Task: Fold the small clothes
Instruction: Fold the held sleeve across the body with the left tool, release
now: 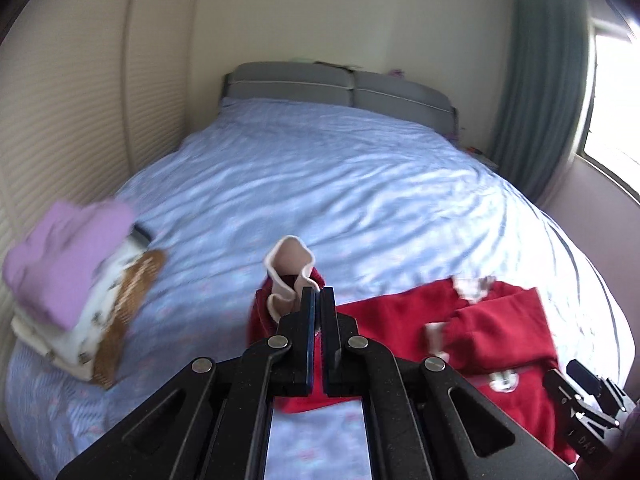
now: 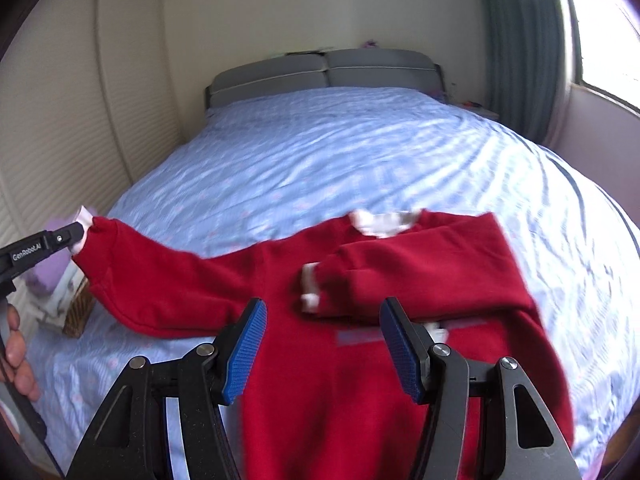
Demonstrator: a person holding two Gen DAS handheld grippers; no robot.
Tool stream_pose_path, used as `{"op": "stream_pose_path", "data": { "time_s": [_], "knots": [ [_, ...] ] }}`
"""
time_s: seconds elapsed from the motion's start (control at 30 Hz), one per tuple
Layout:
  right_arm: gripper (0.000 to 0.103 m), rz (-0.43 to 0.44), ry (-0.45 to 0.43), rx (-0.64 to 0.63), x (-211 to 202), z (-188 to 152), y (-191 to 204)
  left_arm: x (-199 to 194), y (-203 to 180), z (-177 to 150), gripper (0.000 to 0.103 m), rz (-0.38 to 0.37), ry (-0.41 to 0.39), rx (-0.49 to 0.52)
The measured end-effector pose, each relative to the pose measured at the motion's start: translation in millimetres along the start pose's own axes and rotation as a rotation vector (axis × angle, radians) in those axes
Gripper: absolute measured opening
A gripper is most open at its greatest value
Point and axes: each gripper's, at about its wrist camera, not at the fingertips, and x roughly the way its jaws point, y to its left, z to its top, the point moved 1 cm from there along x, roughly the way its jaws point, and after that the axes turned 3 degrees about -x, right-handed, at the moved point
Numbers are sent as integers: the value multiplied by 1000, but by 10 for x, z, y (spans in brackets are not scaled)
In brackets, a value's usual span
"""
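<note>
A small red sweater [image 2: 320,360] with white cuffs and collar lies on the blue bed sheet [image 2: 320,152]. Its right sleeve [image 2: 420,276] is folded across the chest. My left gripper [image 1: 318,300] is shut on the white cuff [image 1: 288,268] of the left sleeve and holds it lifted; the same grip shows at the left in the right wrist view [image 2: 78,236]. My right gripper [image 2: 322,344] is open and empty, hovering over the sweater's body. It also shows at the lower right edge of the left wrist view [image 1: 584,404].
A stack of folded clothes [image 1: 72,280], purple on top, sits at the bed's left edge by the ribbed wall. A grey headboard [image 1: 340,88] is at the far end. A green curtain [image 1: 544,80] and a window are on the right.
</note>
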Motion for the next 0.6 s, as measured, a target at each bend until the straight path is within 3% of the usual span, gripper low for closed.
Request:
{"op": "stream_pose_path", "data": {
  "time_s": [0.23,0.43,0.6],
  "knots": [
    [59,-62,-12,158,-104,-32,-988,171,-1249,63,4,-86,17,123],
    [59,-121,-16,263,-175,-126,-1798,463,-2307,-111,4,-158,57,231],
    [59,-157,-23,287,-223,-223,-2264,745,-2949,-307,4,-195,103,285]
  ]
}}
